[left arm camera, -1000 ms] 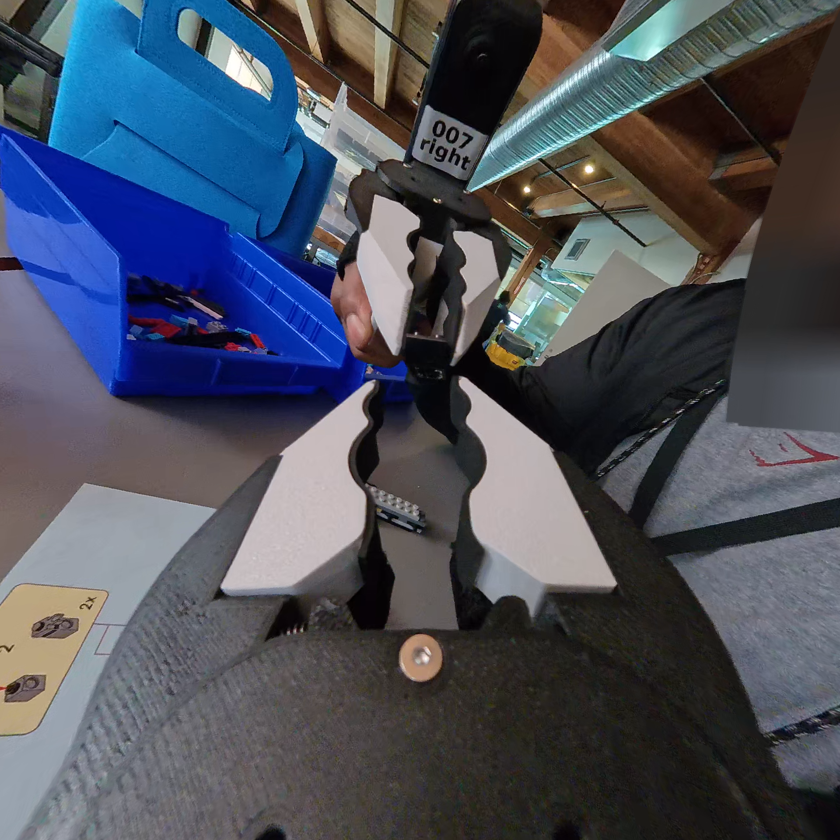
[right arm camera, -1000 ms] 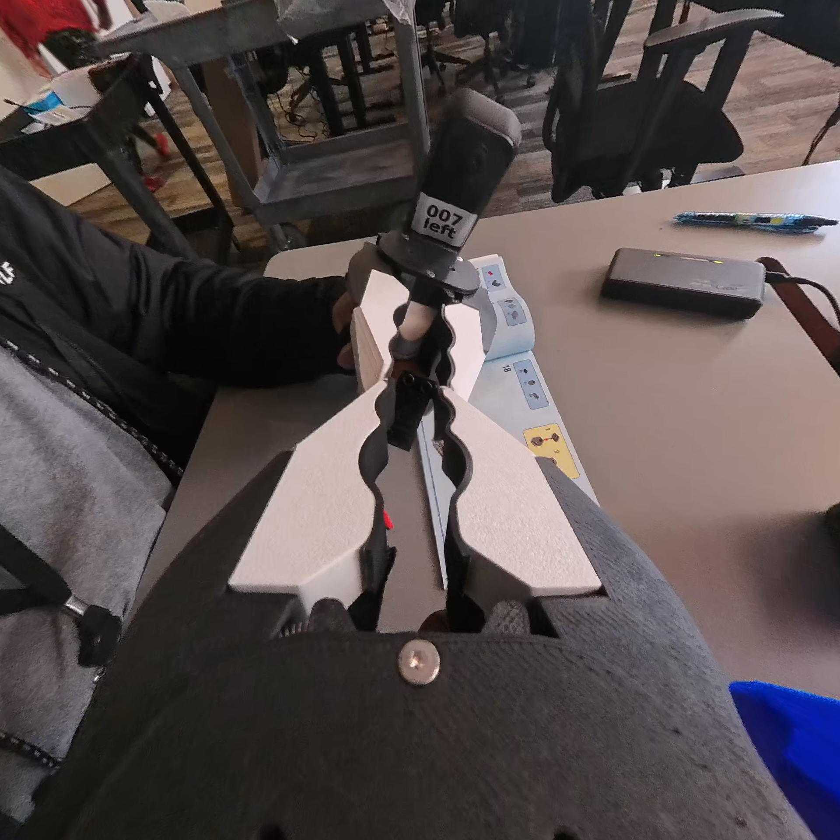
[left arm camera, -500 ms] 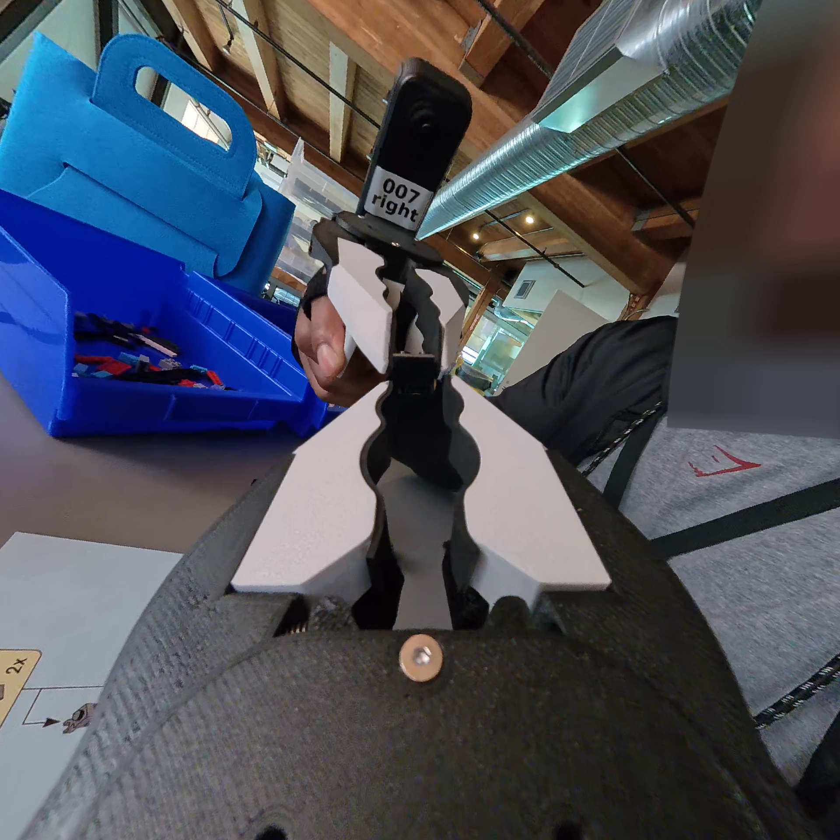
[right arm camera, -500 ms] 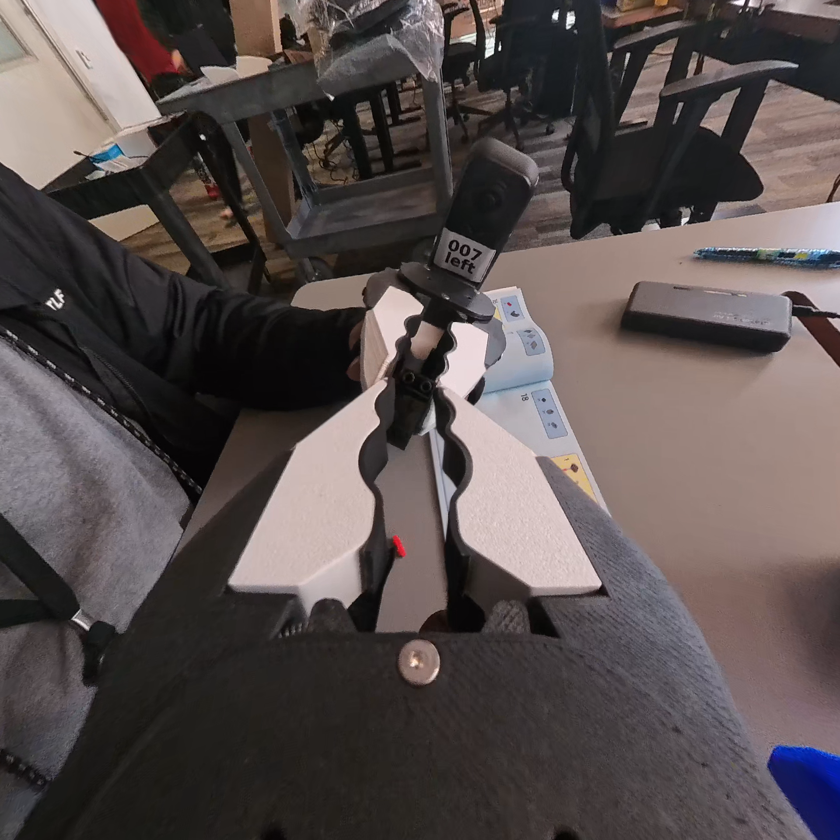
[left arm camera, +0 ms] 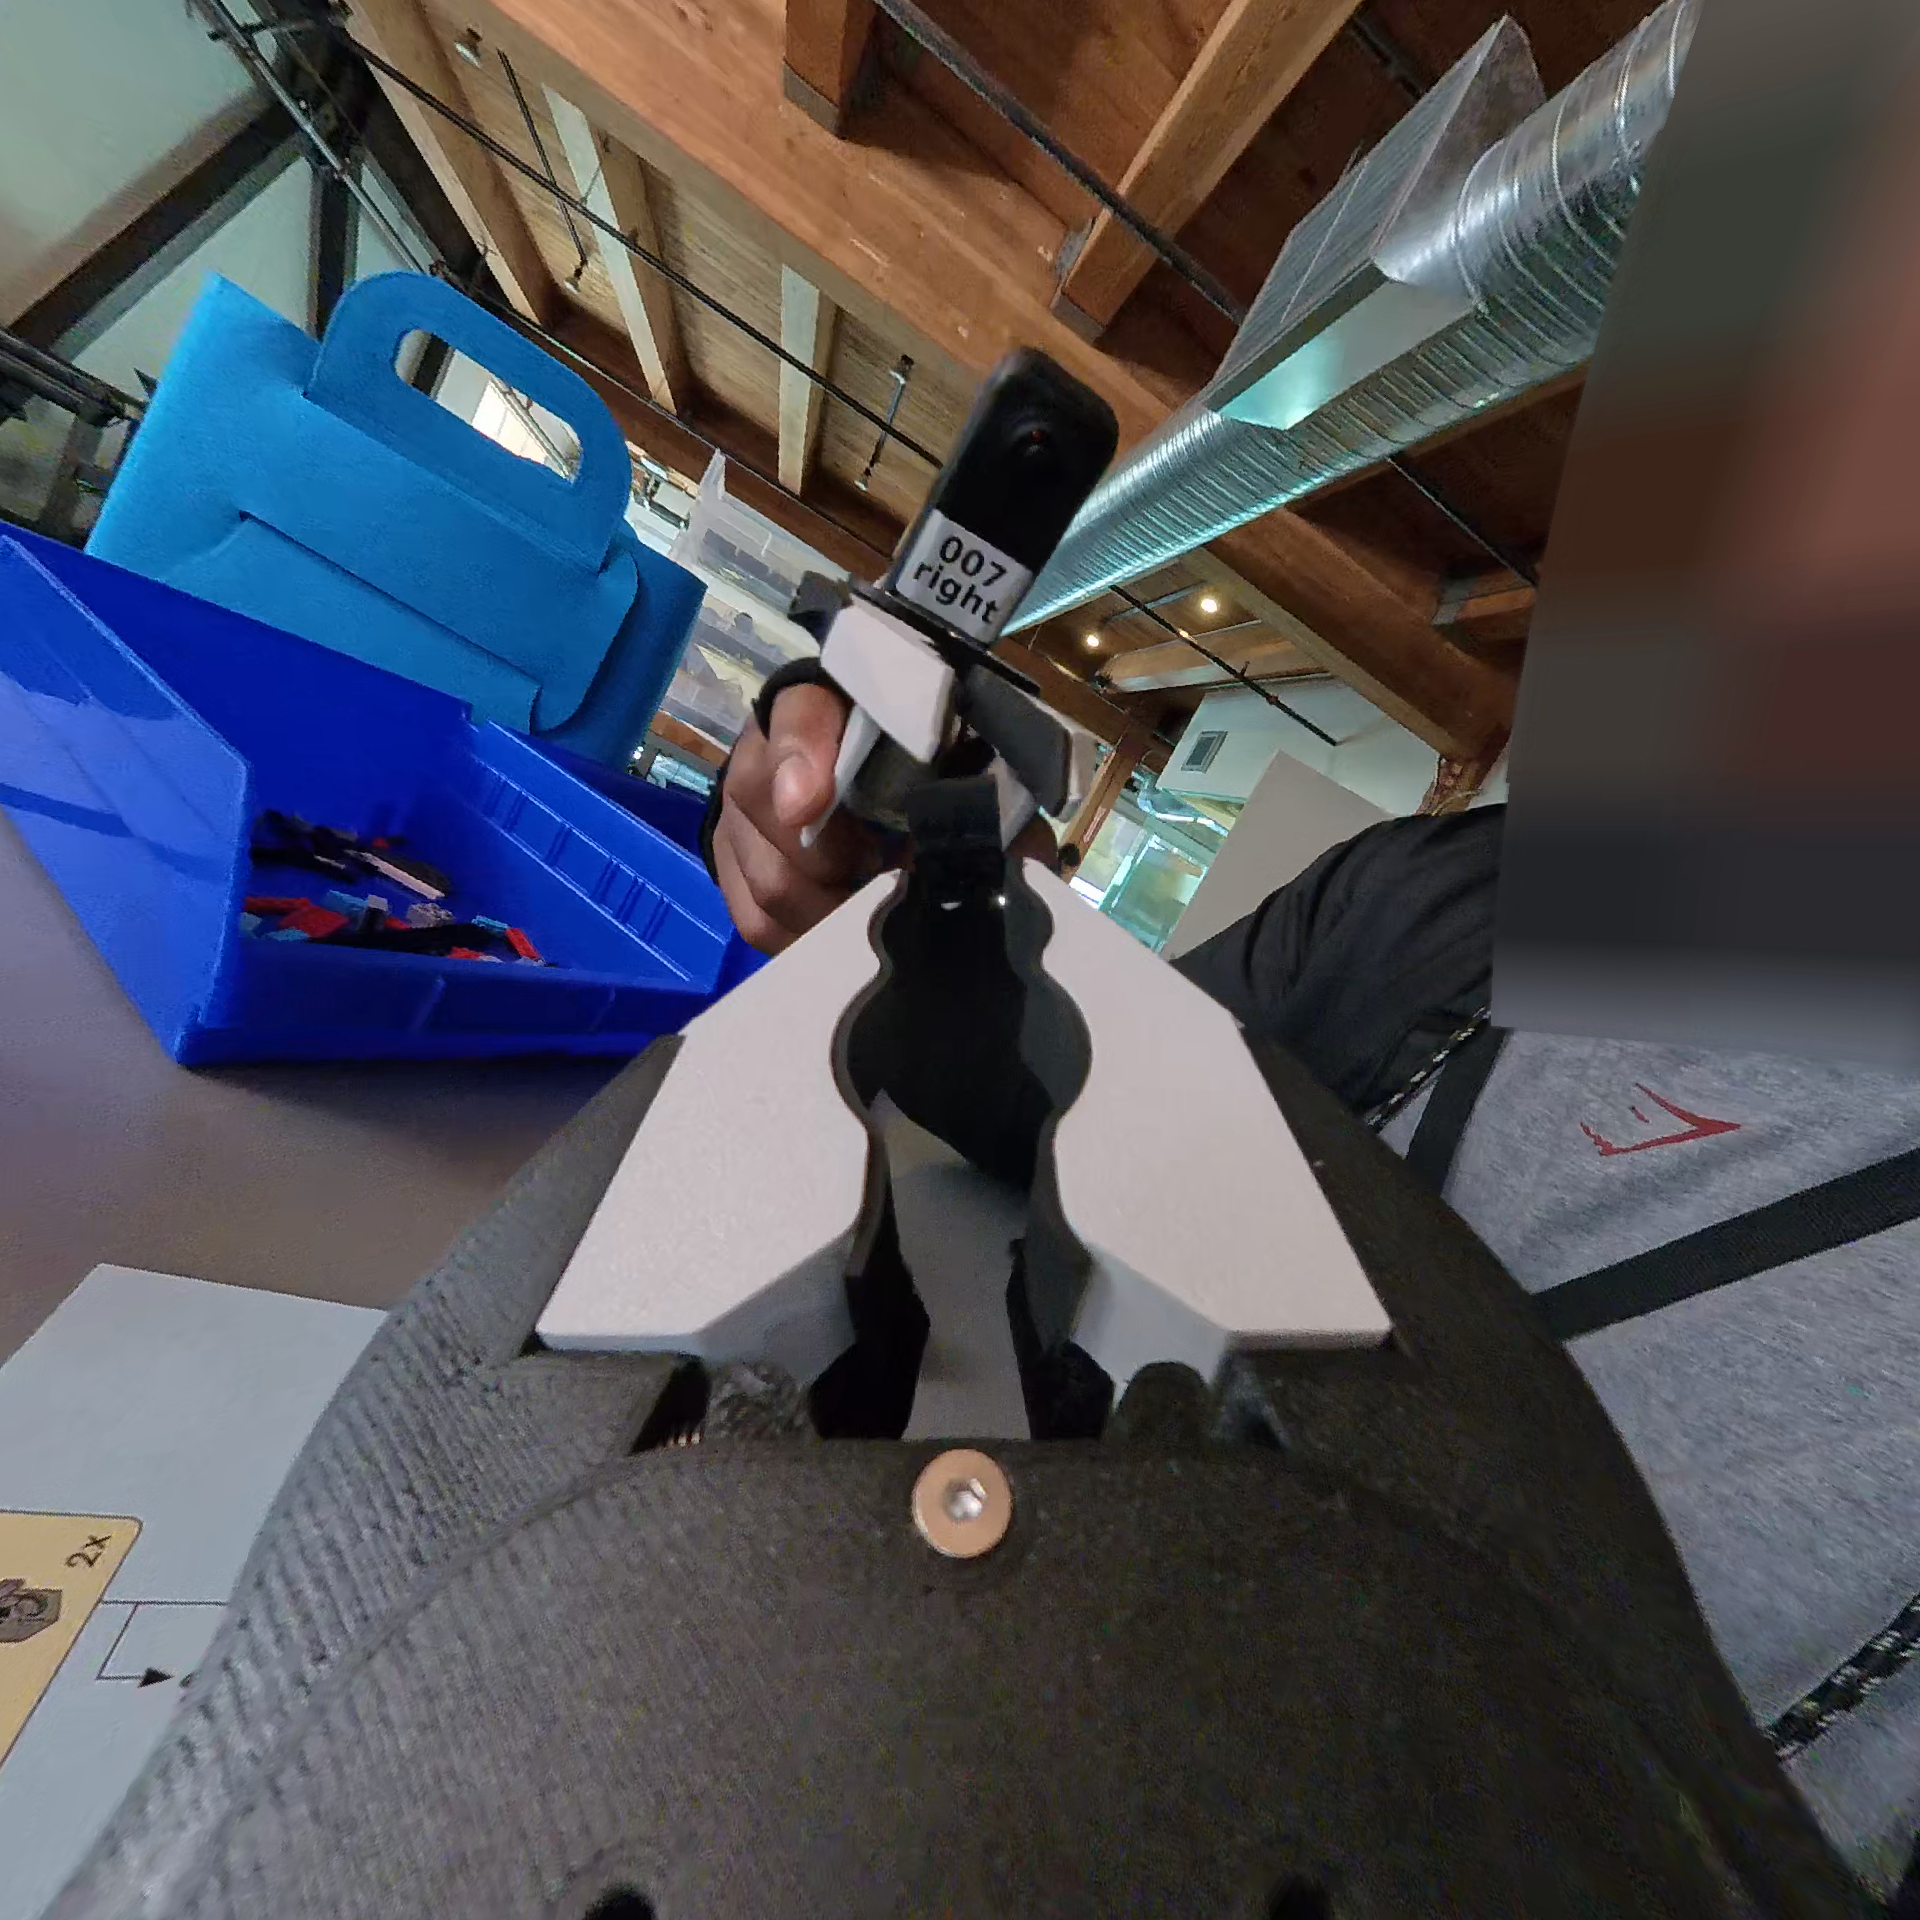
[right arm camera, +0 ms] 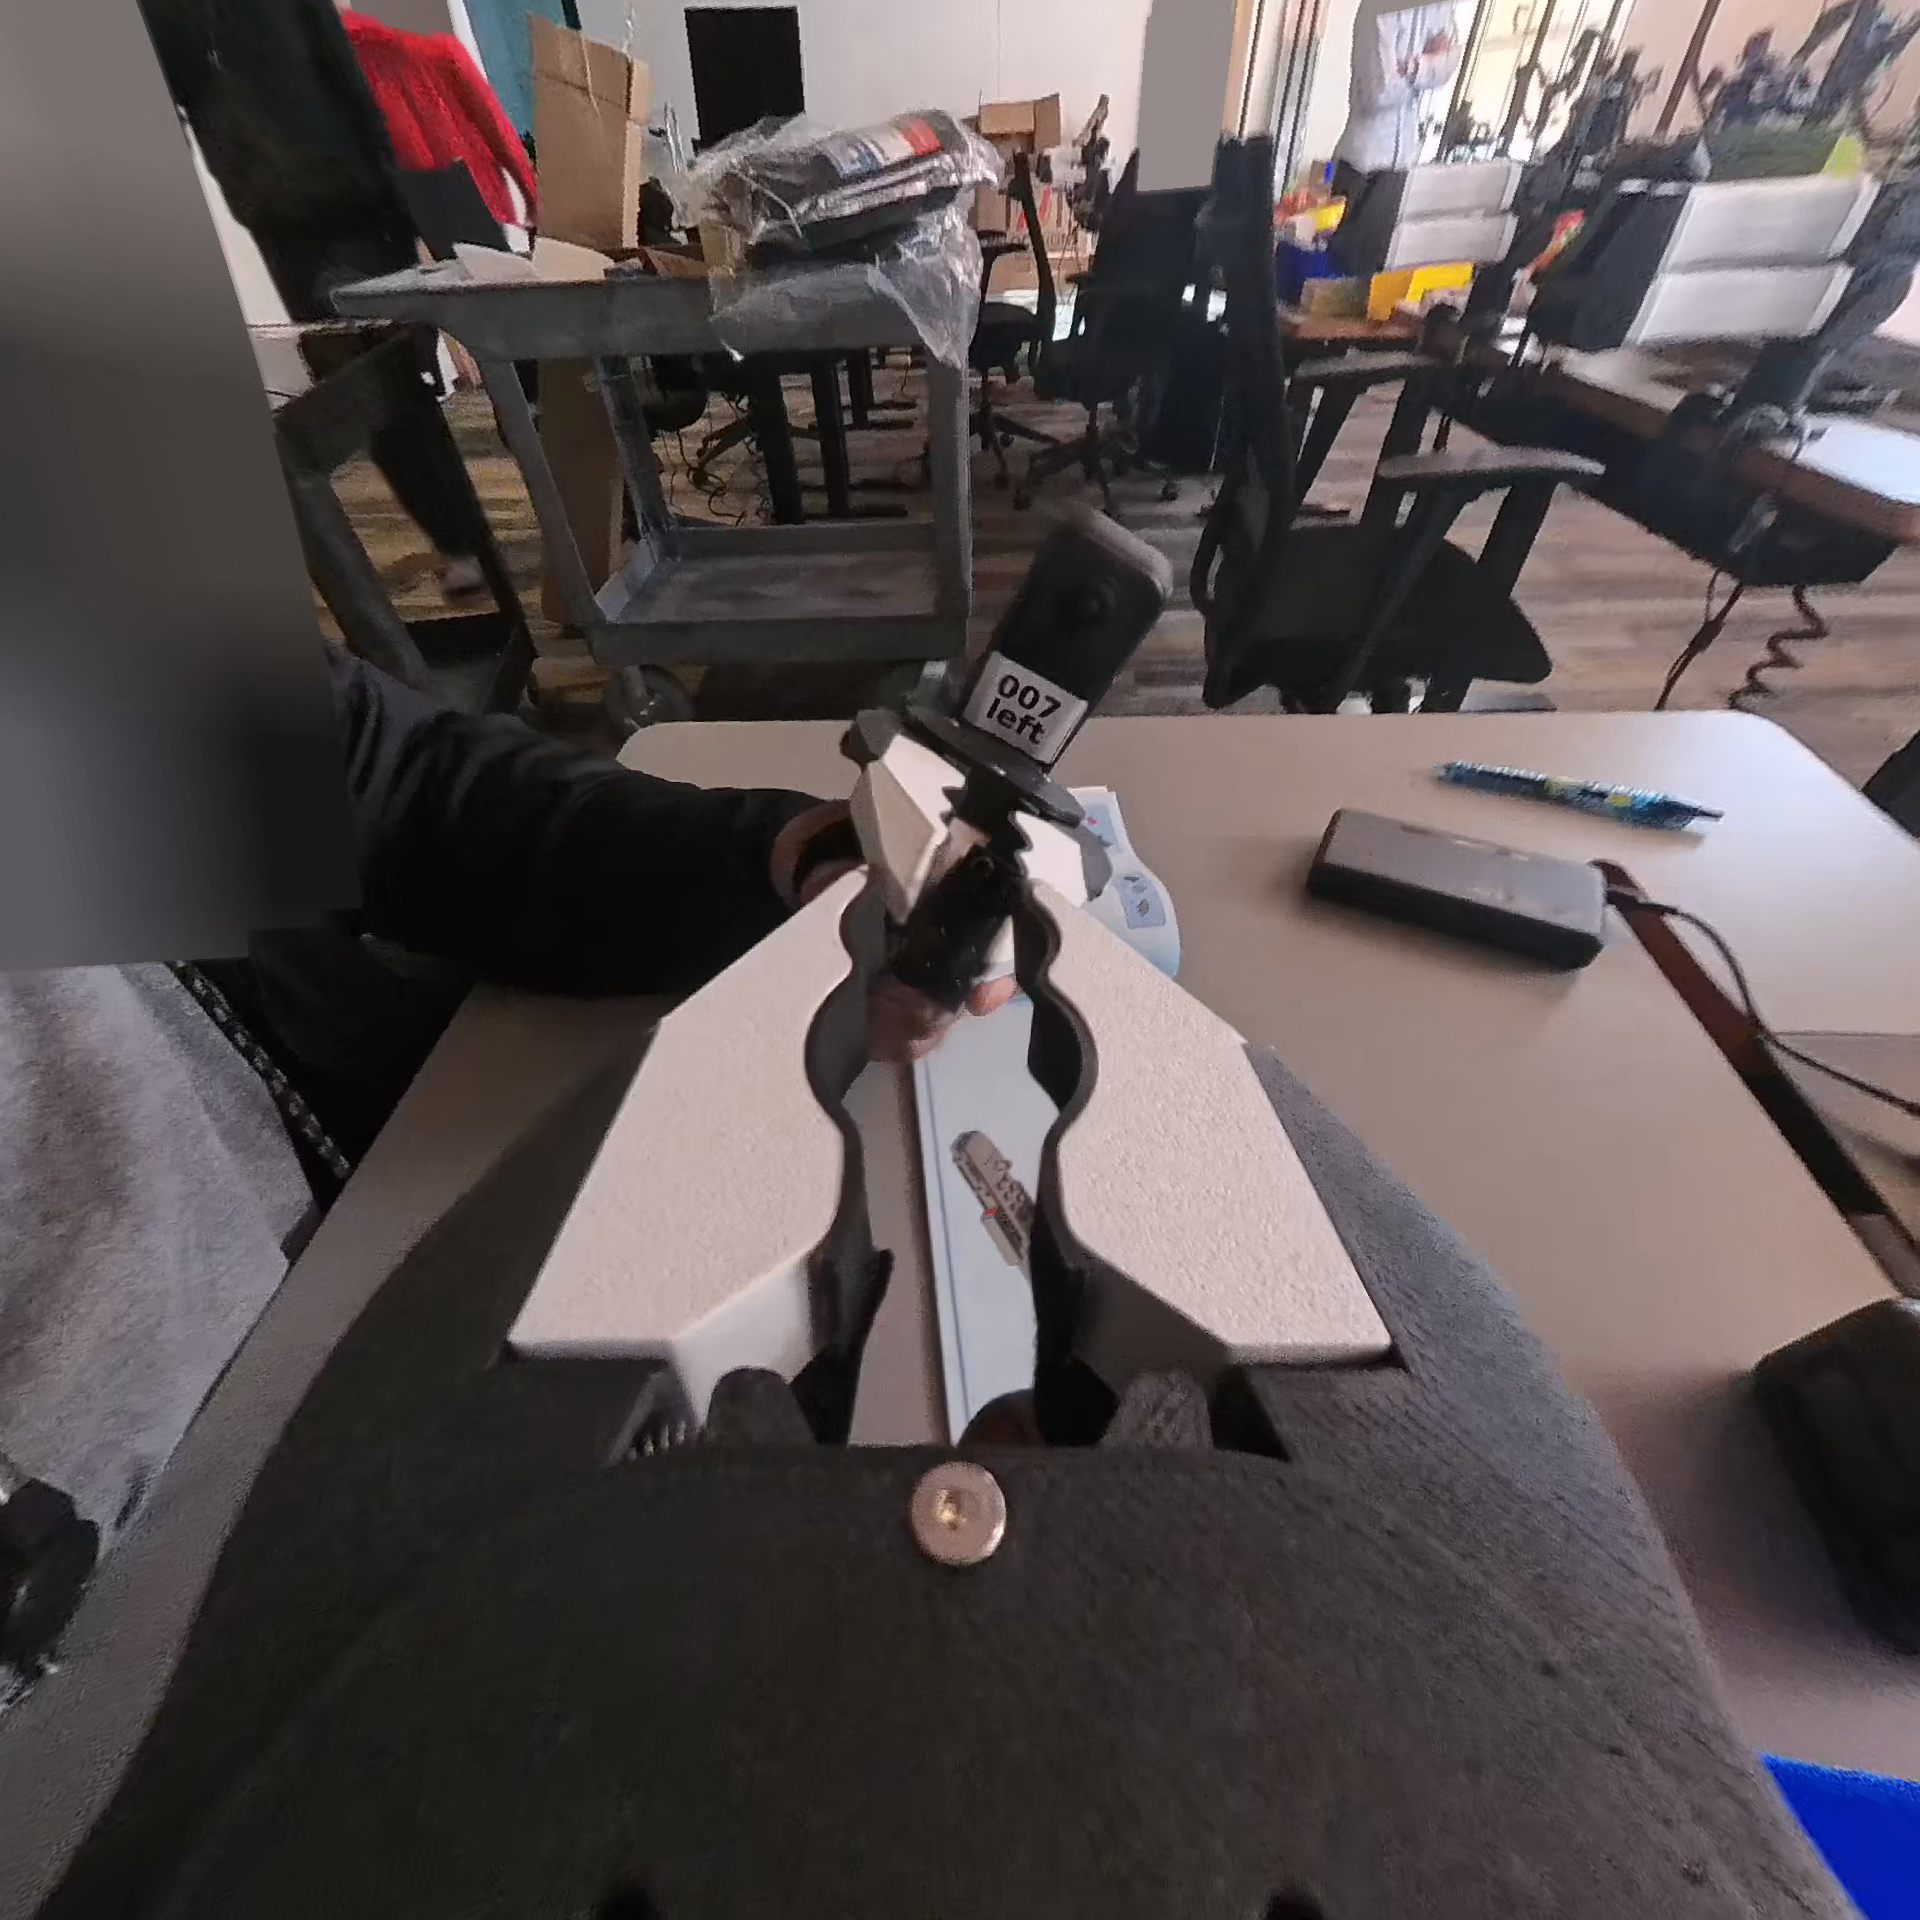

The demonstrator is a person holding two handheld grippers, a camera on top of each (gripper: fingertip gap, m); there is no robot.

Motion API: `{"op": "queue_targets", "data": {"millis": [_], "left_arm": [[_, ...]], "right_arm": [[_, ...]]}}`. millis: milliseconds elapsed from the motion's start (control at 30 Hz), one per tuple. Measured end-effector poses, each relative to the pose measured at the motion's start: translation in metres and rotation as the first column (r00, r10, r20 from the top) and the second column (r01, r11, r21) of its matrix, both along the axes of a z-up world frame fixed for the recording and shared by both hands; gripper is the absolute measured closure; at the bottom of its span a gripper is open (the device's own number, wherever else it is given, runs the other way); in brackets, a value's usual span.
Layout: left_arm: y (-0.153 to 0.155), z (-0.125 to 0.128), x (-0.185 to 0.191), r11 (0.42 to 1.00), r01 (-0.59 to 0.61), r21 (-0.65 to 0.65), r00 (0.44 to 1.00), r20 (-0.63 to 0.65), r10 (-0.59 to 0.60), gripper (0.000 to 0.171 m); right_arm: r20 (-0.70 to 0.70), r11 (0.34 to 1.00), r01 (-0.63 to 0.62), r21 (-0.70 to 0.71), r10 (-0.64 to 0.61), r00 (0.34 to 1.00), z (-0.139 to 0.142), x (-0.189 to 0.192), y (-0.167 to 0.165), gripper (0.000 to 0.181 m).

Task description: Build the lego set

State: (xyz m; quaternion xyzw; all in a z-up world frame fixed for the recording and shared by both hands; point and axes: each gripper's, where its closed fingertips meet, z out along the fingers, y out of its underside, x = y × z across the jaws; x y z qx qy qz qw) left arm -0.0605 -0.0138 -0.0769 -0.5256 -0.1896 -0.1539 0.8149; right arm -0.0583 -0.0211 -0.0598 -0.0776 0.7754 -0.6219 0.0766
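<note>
A small black lego assembly [left arm camera: 961, 831] is held in the air between my two grippers, which face each other tip to tip above the grey table [right arm camera: 1351, 1091]. My left gripper [left arm camera: 961, 894] is shut on the near end of it. My right gripper [right arm camera: 945, 904] is shut on the same black assembly [right arm camera: 951, 925] from the opposite side. In the left wrist view the right gripper's white finger [left arm camera: 894, 686] is rolled to one side. In the right wrist view the left gripper's white finger [right arm camera: 899, 831] is rolled too. How the parts join is hidden.
A blue bin [left arm camera: 156, 831] with several loose bricks [left arm camera: 364, 904] and a blue felt bag [left arm camera: 416, 520] stand at the left. The instruction booklet [right arm camera: 987, 1195] lies under the grippers. A black power bank [right arm camera: 1455, 904] with cable and a pen [right arm camera: 1569, 790] lie farther off. Both grippers' tips are close together, under 4 cm apart.
Both grippers have risen off the table and tilted upward while staying tip to tip. Each has rolled relative to the other. The grey brick on the table is out of view.
</note>
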Motion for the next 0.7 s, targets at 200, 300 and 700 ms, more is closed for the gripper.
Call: {"op": "queue_targets", "data": {"millis": [200,300,700], "left_arm": [[-0.009,0.008,-0.004,0.996,-0.014,0.089,1.0,0.027,0.011,0.155],[-0.014,0.013,-0.005,0.991,-0.02,0.132,0.999,0.035,0.015,0.155],[-0.007,0.01,-0.001,0.992,0.025,0.123,0.998,0.051,-0.032,0.155]], "right_arm": [[-0.189,1.0,0.002,-0.016,-0.005,0.982,-0.005,0.003,-0.001,0.154],[-0.304,0.999,0.007,-0.041,-0.019,0.953,-0.009,0.003,-0.004,0.155],[-0.441,0.996,0.027,-0.088,-0.064,0.895,-0.004,0.001,-0.004,0.166]]}}
